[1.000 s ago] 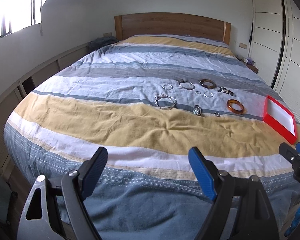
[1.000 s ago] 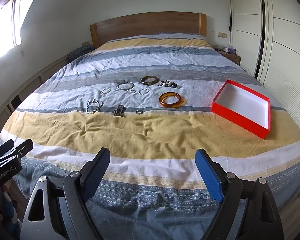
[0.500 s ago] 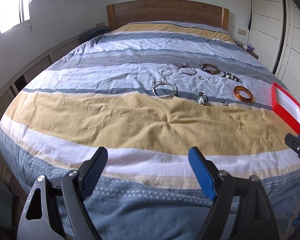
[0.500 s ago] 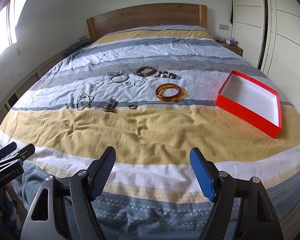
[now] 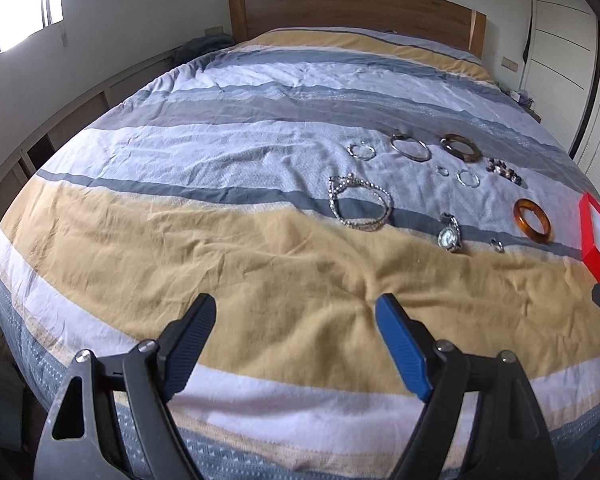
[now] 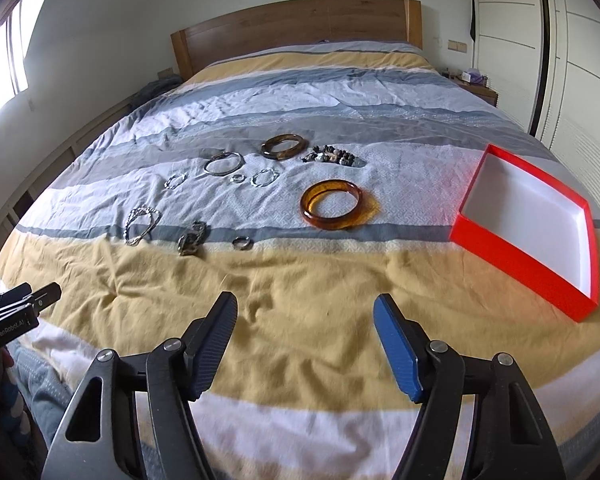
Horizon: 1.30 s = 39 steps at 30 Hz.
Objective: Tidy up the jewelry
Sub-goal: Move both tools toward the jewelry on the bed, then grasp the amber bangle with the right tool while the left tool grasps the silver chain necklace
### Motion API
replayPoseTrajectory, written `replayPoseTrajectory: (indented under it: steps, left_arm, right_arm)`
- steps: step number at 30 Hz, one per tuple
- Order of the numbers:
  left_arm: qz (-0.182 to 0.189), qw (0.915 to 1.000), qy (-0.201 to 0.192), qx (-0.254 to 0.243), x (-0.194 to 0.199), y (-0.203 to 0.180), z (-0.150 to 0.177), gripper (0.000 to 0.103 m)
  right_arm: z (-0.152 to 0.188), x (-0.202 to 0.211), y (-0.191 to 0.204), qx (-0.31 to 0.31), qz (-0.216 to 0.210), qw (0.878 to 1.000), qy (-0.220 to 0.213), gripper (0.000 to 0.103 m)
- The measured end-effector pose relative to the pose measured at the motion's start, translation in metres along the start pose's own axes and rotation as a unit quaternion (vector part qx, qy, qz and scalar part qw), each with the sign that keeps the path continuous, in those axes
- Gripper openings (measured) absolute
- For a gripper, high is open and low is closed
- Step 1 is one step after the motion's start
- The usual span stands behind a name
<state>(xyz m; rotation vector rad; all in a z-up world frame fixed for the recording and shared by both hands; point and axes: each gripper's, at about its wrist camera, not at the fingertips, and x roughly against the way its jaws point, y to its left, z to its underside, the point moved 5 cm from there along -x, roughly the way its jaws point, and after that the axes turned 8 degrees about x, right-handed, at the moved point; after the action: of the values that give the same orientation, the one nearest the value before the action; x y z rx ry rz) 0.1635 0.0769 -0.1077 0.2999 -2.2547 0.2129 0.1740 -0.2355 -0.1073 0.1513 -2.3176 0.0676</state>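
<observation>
Right wrist view: right gripper (image 6: 305, 320) hangs over the yellow stripe of the striped duvet (image 6: 300, 280); its jaws have just been closing but stand apart, with nothing between them.
Left wrist view: left gripper (image 5: 295, 320) hangs over the same yellow stripe, jaws apart and empty, short of the jewelry.
Box: an open red box (image 6: 520, 252) with a white inside lies on the duvet to the right of the jewelry, well apart from it.
Amber bangle: amber bangle (image 6: 331, 204) lies flat on the pale stripe, the piece nearest the box.
Dark bangle: dark bangle (image 6: 283, 146) lies farther up the bed, just beside a string of dark beads (image 6: 334, 157).
Silver bangle: silver bangle (image 6: 223, 163) lies left of the dark bangle.
Small rings: three small hoops lie between the silver bangle and the amber bangle; a small ring (image 6: 242, 242) lies alone at the edge of the yellow stripe.
Watch: watch (image 6: 192, 239) lies just left of that ring.
Chain bracelet: chain bracelet (image 6: 141, 224) lies farthest left in the near row.
Headboard: wooden headboard (image 6: 296, 28) stands at the far end of the bed.
</observation>
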Motion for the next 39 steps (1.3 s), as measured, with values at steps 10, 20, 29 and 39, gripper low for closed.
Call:
replayPoseTrajectory:
  steps: [10, 20, 29, 39]
  left_arm:
    - [-0.007, 0.9996, 0.015, 0.025, -0.072, -0.011, -0.053, 0.07]
    - [0.02, 0.998, 0.053, 0.028, -0.142, -0.019, -0.064, 0.062]
    - [0.019, 0.999, 0.04, -0.008, -0.166, -0.035, -0.062, 0.048]
    - [-0.018, 0.999, 0.002, -0.041, -0.151, -0.047, -0.069, 0.003]
  right_arm:
    - [-0.046, -0.065, -0.03, -0.006, 0.016, 1.0, 0.009, 0.06]
    - [-0.072, -0.157, -0.062, -0.013, 0.041, 0.998, 0.048, 0.058]
    - [-0.07, -0.188, -0.06, 0.014, 0.032, 0.999, 0.04, 0.036]
    - [-0.079, -0.166, -0.052, 0.032, 0.025, 0.999, -0.006, 0.011]
